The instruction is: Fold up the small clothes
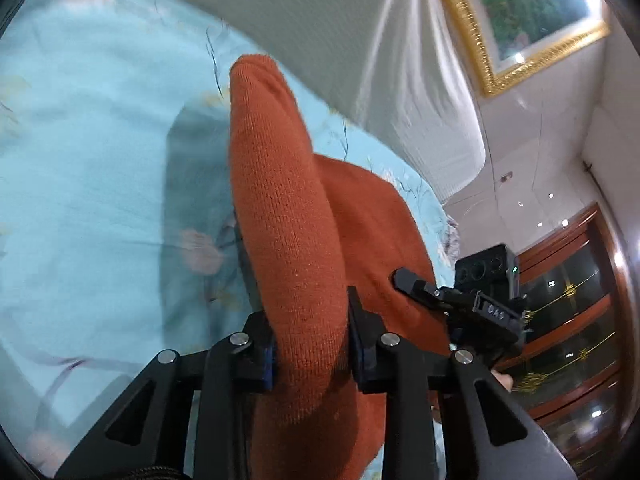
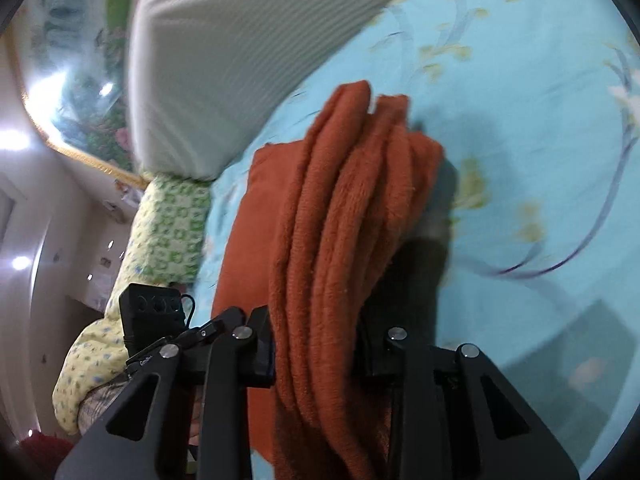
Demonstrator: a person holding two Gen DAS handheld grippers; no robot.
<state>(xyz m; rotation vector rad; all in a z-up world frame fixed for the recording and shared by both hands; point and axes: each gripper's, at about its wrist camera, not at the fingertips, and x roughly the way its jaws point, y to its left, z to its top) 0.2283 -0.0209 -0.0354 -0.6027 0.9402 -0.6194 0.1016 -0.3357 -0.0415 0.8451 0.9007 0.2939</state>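
A rust-orange knit garment (image 1: 280, 208) lies partly lifted over a light blue flowered bedsheet (image 1: 80, 160). In the left wrist view my left gripper (image 1: 312, 344) is shut on a thick rolled fold of it, and the fold stands up between the pads. The right gripper's black fingers (image 1: 416, 286) show at the garment's right side there. In the right wrist view my right gripper (image 2: 316, 352) is shut on several bunched layers of the same orange garment (image 2: 352, 208), which rise away from the jaws. A flat orange part (image 2: 256, 224) rests on the sheet (image 2: 520, 120) behind.
A white ribbed pillow (image 1: 400, 80) lies at the head of the bed, also seen as the pillow (image 2: 224, 64). A green-and-yellow patterned cushion (image 2: 168, 232) sits beside it. A gold-framed picture (image 1: 520, 20) hangs on the wall, and a dark wooden cabinet (image 1: 572, 320) stands at right.
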